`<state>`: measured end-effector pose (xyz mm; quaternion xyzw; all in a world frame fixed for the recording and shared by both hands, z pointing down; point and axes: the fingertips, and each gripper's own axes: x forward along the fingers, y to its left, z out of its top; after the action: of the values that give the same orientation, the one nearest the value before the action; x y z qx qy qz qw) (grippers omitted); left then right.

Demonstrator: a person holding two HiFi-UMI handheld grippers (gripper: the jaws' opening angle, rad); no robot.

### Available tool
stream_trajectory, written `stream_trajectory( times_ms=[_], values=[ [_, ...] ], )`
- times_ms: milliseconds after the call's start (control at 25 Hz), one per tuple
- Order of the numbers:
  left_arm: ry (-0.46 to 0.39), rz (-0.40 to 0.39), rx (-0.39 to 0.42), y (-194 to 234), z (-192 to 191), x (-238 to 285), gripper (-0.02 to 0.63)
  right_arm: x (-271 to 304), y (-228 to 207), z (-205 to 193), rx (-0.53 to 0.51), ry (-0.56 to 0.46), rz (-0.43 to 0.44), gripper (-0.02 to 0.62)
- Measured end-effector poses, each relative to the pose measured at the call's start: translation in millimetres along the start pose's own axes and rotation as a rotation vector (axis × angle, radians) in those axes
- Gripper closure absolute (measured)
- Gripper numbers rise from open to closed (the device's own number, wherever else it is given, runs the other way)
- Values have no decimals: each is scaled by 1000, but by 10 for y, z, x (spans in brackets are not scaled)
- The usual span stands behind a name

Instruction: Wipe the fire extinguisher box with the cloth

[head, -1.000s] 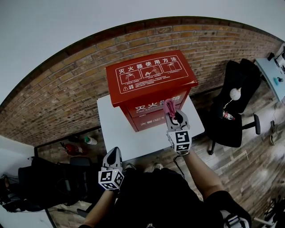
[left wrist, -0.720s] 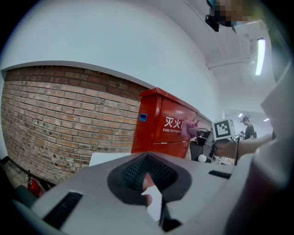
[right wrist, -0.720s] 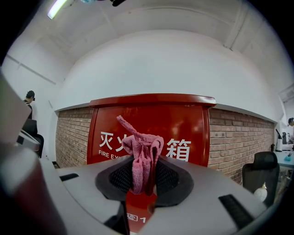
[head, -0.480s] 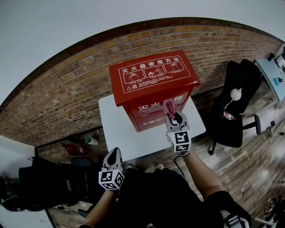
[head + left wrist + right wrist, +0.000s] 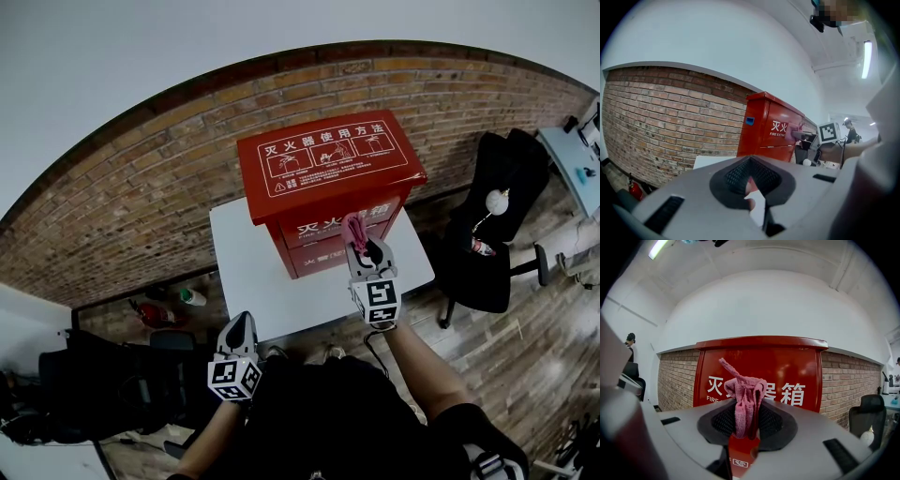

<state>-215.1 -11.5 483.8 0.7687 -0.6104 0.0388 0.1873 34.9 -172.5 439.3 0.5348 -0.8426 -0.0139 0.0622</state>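
The right gripper (image 5: 361, 246) (image 5: 743, 414) was clenched on a bunched pink knitted cloth (image 5: 355, 228) (image 5: 743, 397), most of which stood up out of the jaws in a loose tuft. The left gripper (image 5: 238, 324) (image 5: 752, 177) had its jaws pressed together on nothing and hung low at 7 o'clock of the table, well apart from the work. A curved red-brown brick wall (image 5: 141, 197) filled the 12 o'clock side. In front of it stood a white rectangular tabletop (image 5: 246, 272), with a black office chair (image 5: 497, 220) at 3 o'clock. On the table's far half sat the tall red metal fire extinguisher box (image 5: 328, 173) (image 5: 787, 364) (image 5: 771, 131), its lid printed with white instructions and its front with white characters. The cloth was at 12 o'clock of the right gripper, close against the lower front face of the box. No view settled whether it was actually touching. The wipe of that face looked barely started, and the lid and sides seemed still to do. The likely trouble was the slim grip: a firm drag across the metal could pull the tuft out of the jaws or fold it aside. The hard jaw tips would then scrape the paint. With nothing bracing the box, a push toward 12 o'clock could also slide it across the smooth tabletop.
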Motion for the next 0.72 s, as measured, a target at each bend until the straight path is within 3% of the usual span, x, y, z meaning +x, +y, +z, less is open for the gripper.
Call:
stream_trajectory(
  times_ms=[720],
  values=[
    [13, -66, 28, 303, 301, 127, 591, 73, 329, 25, 25, 26, -34, 488]
  ],
)
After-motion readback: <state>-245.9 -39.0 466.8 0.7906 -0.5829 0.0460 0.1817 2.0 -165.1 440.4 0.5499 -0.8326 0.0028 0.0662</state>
